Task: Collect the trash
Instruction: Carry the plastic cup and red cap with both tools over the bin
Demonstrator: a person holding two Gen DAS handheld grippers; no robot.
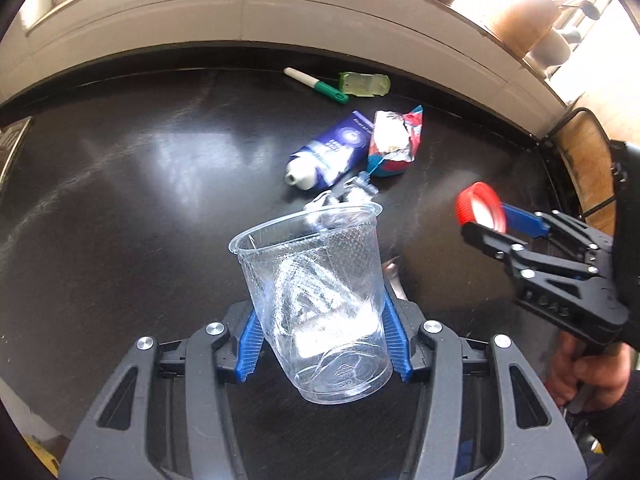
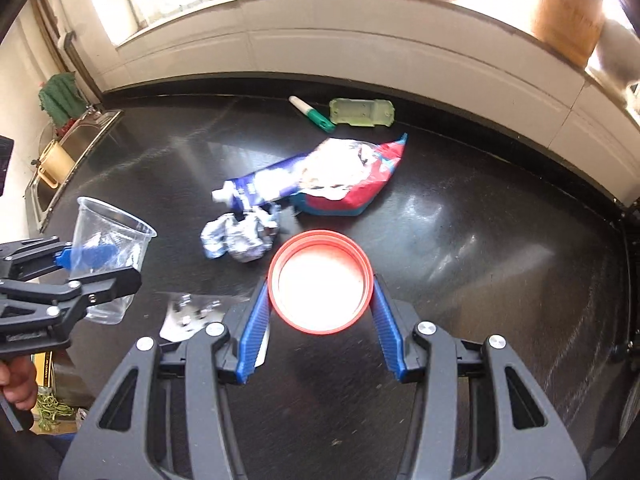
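Observation:
My left gripper [image 1: 320, 312] is shut on a clear plastic cup [image 1: 320, 300], held above the black counter [image 1: 140, 200] with its mouth tipped away from me. The right gripper [image 2: 320, 284] is shut on a red jar lid [image 2: 320, 280], white inside, also lifted off the counter. In the left wrist view the lid [image 1: 480, 210] hangs to the right of the cup. On the counter lie a blue-and-white carton [image 1: 328, 156], a red-and-blue snack bag [image 1: 396, 144], crumpled foil [image 2: 240, 236], a green-capped marker [image 1: 316, 85] and a flattened green box [image 1: 364, 85].
A flat silvery wrapper [image 2: 188, 316] lies near the right gripper's left finger. A sink [image 2: 80, 136] with a yellow pot [image 2: 56, 164] sits at the counter's left end. A pale wall and a sill with several items run behind. A hand [image 1: 584, 372] grips the right tool.

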